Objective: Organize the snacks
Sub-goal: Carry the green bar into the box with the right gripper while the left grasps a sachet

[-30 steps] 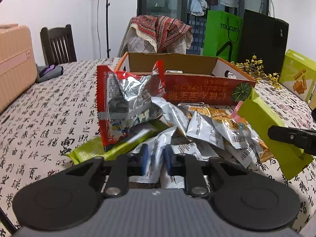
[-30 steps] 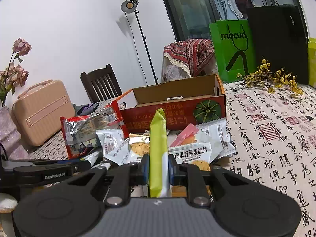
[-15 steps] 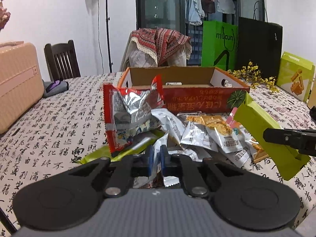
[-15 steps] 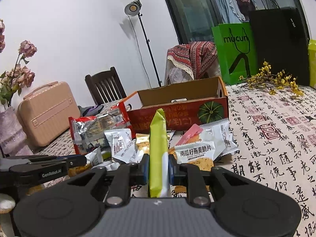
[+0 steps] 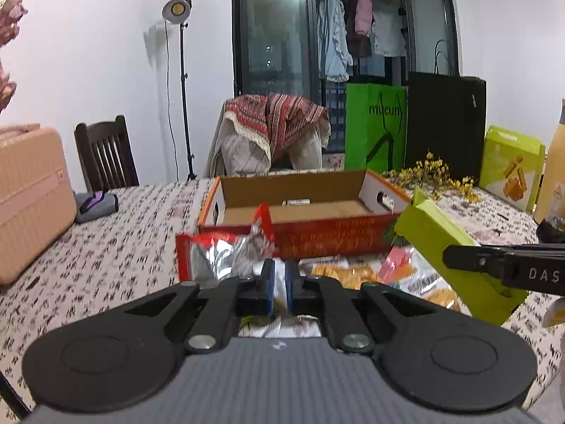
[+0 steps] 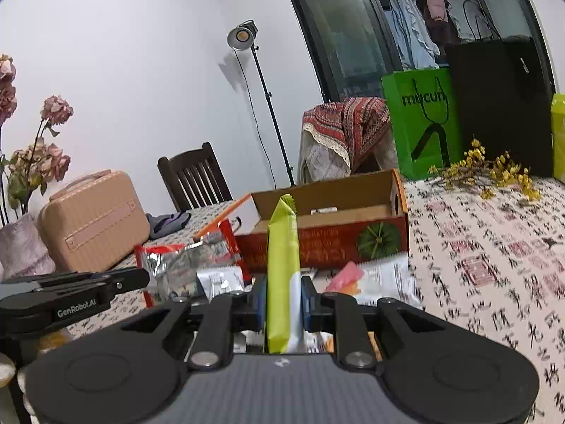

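Both grippers had risen since the earlier frames, so the cardboard box (image 5: 300, 208) sat lower in each view and showed more of its floor. At lower centre of the left view, the left gripper (image 5: 278, 284) had clenched its fingers on a white snack packet (image 5: 279, 328), pulled clear of the pile (image 5: 353, 274) on the bench (image 5: 106, 247). At centre of the right view, the right gripper (image 6: 282, 302) grasped a green snack bar (image 6: 282, 247) upright, probably so both could be carried over the box wall and dropped inside.
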A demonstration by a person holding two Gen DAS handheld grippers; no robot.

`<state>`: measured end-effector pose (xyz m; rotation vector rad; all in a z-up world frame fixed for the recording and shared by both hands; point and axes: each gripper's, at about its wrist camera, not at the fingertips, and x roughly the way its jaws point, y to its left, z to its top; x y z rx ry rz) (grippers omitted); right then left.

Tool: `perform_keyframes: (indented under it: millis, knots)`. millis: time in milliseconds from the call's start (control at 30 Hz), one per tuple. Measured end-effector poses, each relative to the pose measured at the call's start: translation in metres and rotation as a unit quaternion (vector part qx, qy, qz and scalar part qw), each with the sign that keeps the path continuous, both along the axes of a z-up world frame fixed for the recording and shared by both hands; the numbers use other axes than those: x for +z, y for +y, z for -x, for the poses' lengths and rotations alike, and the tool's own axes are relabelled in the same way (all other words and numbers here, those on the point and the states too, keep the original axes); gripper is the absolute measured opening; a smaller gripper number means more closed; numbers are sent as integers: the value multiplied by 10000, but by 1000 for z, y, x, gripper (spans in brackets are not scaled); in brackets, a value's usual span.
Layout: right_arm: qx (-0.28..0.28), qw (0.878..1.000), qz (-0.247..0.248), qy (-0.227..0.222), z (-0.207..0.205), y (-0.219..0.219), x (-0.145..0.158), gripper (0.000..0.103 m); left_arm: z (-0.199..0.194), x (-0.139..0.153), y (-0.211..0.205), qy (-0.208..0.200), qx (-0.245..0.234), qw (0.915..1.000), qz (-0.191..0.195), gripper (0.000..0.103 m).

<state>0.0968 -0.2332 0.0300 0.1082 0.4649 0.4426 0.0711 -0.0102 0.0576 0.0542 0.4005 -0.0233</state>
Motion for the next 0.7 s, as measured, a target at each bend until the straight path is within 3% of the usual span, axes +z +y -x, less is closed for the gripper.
perform_keyframes:
  millis: [367, 700]
  knots:
    - [-47, 9995, -111, -307, -46, 4, 24, 18, -46, 35, -12, -391, -132, 9989, 202, 7]
    - [-185, 9992, -112, -334, -124, 15, 41, 18, -134, 52, -15, -291, -63, 9967, 752, 7]
